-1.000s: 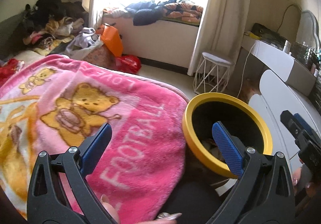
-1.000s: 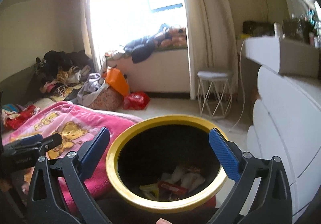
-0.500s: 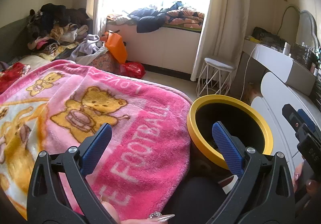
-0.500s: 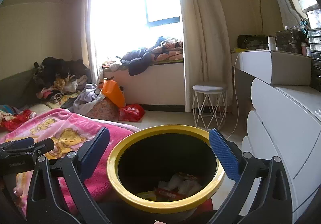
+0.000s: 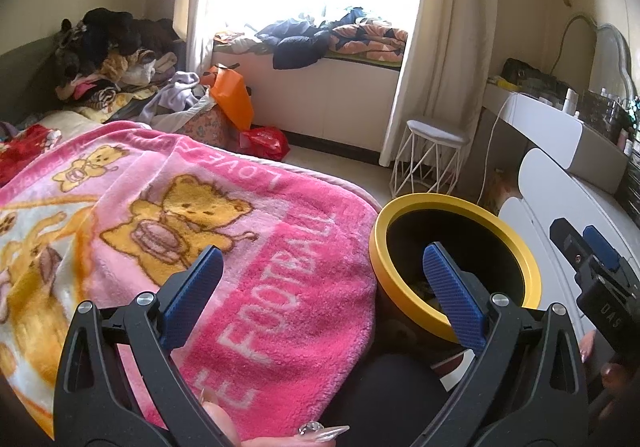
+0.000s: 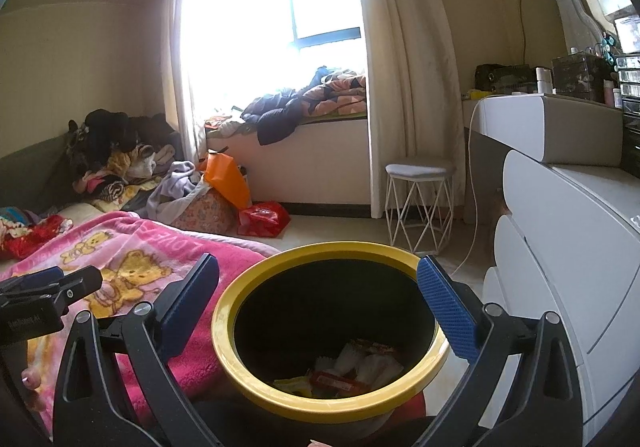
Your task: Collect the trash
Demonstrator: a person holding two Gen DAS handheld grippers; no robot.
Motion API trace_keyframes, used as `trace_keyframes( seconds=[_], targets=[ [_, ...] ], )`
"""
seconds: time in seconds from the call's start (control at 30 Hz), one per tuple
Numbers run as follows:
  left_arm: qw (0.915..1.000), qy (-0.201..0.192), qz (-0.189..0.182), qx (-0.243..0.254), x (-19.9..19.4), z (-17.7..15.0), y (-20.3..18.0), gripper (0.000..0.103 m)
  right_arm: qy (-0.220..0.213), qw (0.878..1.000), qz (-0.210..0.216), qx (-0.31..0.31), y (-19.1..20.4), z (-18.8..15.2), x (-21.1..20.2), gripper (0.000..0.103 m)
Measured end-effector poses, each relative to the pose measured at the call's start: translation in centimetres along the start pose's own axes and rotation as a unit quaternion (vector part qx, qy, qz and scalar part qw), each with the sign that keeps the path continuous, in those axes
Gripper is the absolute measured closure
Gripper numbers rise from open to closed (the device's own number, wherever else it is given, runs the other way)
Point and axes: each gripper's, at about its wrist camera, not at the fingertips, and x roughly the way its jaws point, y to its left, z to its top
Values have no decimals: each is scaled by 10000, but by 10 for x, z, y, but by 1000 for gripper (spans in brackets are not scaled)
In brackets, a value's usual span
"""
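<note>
In the foreground of each wrist view, a gripper with blue pads stands with jaws spread wide and nothing between them: the left gripper (image 5: 322, 287) over the edge of a pink teddy-bear blanket (image 5: 168, 215), the right gripper (image 6: 320, 295) framing a yellow-rimmed black bin (image 6: 256, 379). Trash wrappers (image 6: 344, 371) lie at the bottom of the bin, which stands just beside the blanket's edge and near a white dresser (image 6: 568, 287). Farther back are a white wire stool (image 6: 420, 203), a red bag (image 6: 264, 219) and an orange bag (image 6: 224, 177) on the floor, then a clothes-strewn window seat (image 6: 304, 107) under the bright window.
</note>
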Motion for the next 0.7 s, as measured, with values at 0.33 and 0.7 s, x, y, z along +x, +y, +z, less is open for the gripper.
trace_keyframes(
  seconds=[0.33,0.7],
  targets=[
    [10000,-10,21,-11,-1,2,-2,11,-9,10000,4,15,0,0,1,7],
    [10000,-26,43,-35,-1,3,-2,11,5,10000,5,25,-1,-1,2,7]
  ],
)
